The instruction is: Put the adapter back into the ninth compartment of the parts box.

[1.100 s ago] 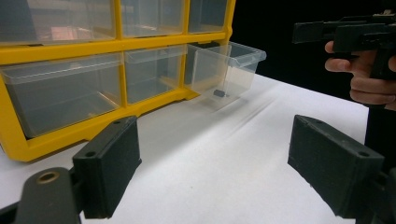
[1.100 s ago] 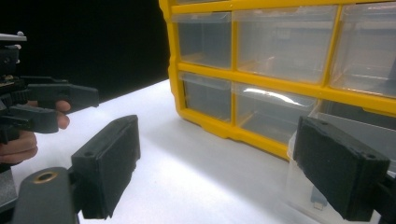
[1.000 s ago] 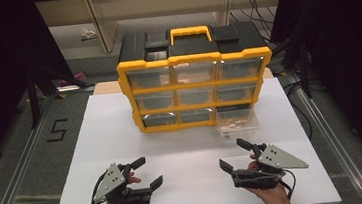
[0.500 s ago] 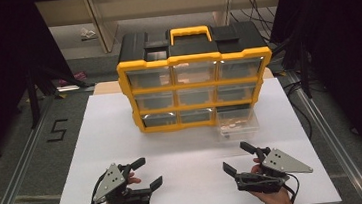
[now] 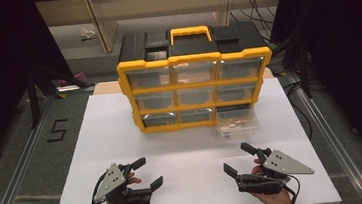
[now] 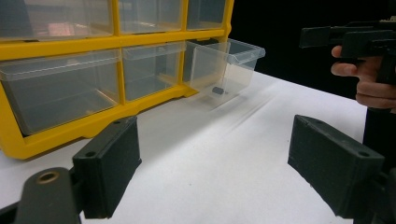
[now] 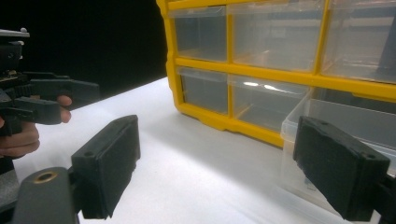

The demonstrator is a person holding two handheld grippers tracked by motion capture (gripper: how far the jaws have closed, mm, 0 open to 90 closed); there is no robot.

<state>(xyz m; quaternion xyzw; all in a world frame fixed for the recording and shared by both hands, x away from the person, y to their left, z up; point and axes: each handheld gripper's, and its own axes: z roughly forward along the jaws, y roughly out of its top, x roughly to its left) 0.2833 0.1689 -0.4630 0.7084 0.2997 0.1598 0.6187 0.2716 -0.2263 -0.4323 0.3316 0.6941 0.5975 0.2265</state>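
Observation:
A yellow organizer (image 5: 195,88) with a black top and rows of clear drawers stands at the back middle of the white table (image 5: 97,140). Its bottom right drawer (image 5: 237,123) is pulled out and holds small pieces; in the left gripper view this drawer (image 6: 224,63) has a small dark item (image 6: 218,90) in it. My left gripper (image 5: 148,172) is open near the front edge at the left, jaws wide apart (image 6: 222,163) over bare table. My right gripper (image 5: 237,158) is open at the front right, its jaws (image 7: 217,172) spread toward the pulled-out drawer (image 7: 299,140).
Each gripper view shows the other gripper held in a hand: the right one (image 6: 355,39) and the left one (image 7: 37,98). Metal rails (image 5: 20,172) run along both sides of the table. A shelf (image 5: 159,6) and dark floor lie beyond the organizer.
My right gripper has drifted slightly to the right and toward the near edge. The left gripper and the drawer have stayed put.

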